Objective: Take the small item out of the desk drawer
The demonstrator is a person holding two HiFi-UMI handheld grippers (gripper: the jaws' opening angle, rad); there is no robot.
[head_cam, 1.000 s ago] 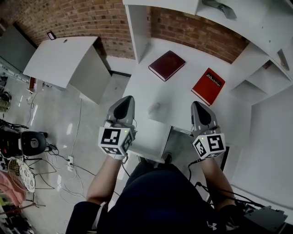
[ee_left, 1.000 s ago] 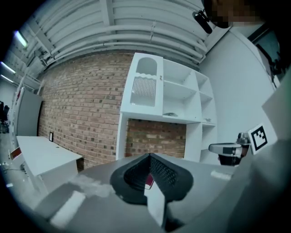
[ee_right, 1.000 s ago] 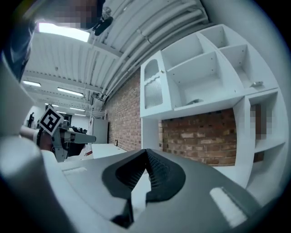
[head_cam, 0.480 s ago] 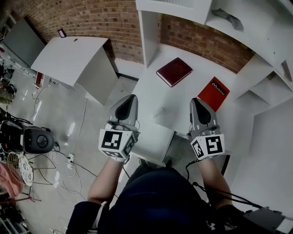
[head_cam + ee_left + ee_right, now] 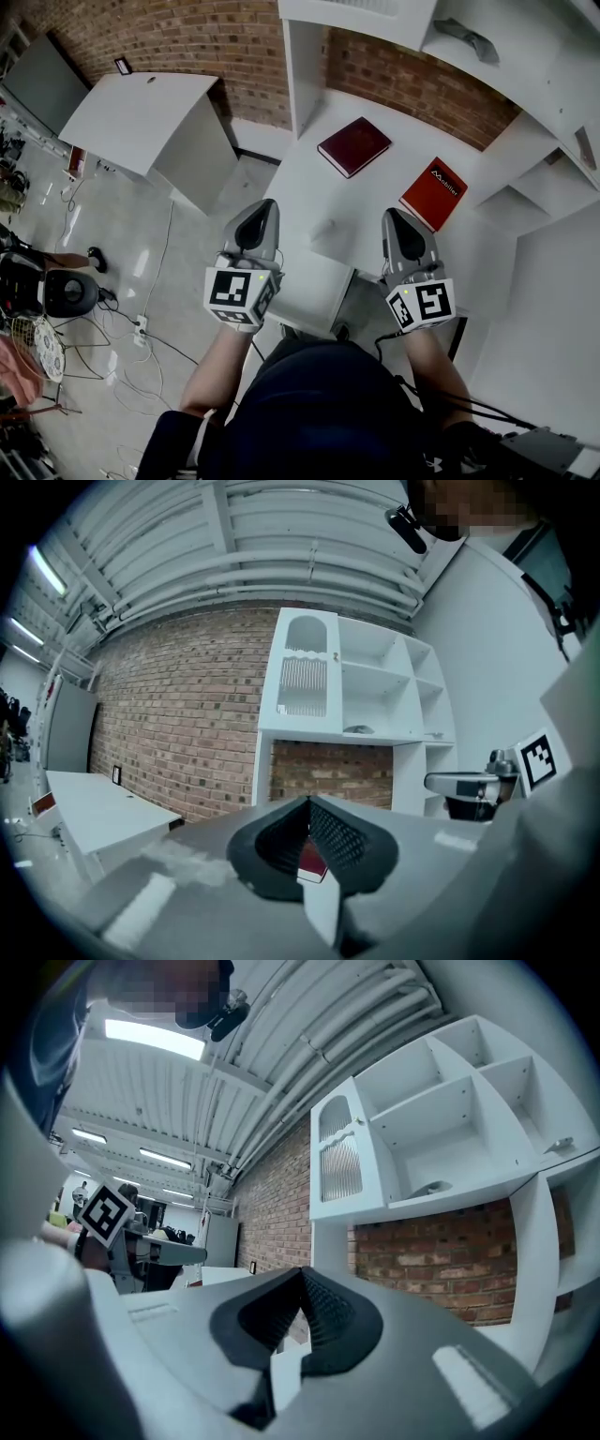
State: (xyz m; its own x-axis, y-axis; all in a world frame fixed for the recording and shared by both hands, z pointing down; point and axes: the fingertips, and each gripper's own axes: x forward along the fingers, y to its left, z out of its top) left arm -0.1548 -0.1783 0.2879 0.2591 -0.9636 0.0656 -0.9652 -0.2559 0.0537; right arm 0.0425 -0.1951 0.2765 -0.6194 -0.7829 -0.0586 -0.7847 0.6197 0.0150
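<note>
My left gripper (image 5: 265, 204) hovers over the front left part of the white desk (image 5: 370, 202), jaws shut with nothing in them. My right gripper (image 5: 393, 215) is level with it on the right, also shut and empty. A small white item (image 5: 322, 230) lies on the desk top between the two. Below the desk's front edge, by the right gripper, a grey drawer-like recess (image 5: 359, 302) shows; its contents are hidden. In the left gripper view the closed jaws (image 5: 307, 803) point at the brick wall and shelves. The right gripper view shows the same with its jaws (image 5: 302, 1274).
A dark red book (image 5: 353, 145) and a bright red book (image 5: 433, 192) lie further back on the desk. White shelving (image 5: 305, 66) rises behind. A white cabinet (image 5: 141, 117) stands at the left. Cables, a fan (image 5: 42, 352) and a black device (image 5: 66, 291) are on the floor.
The head view has shifted a little, so the desk and books sit slightly further right and higher. Both grippers keep about the same places, still shut.
</note>
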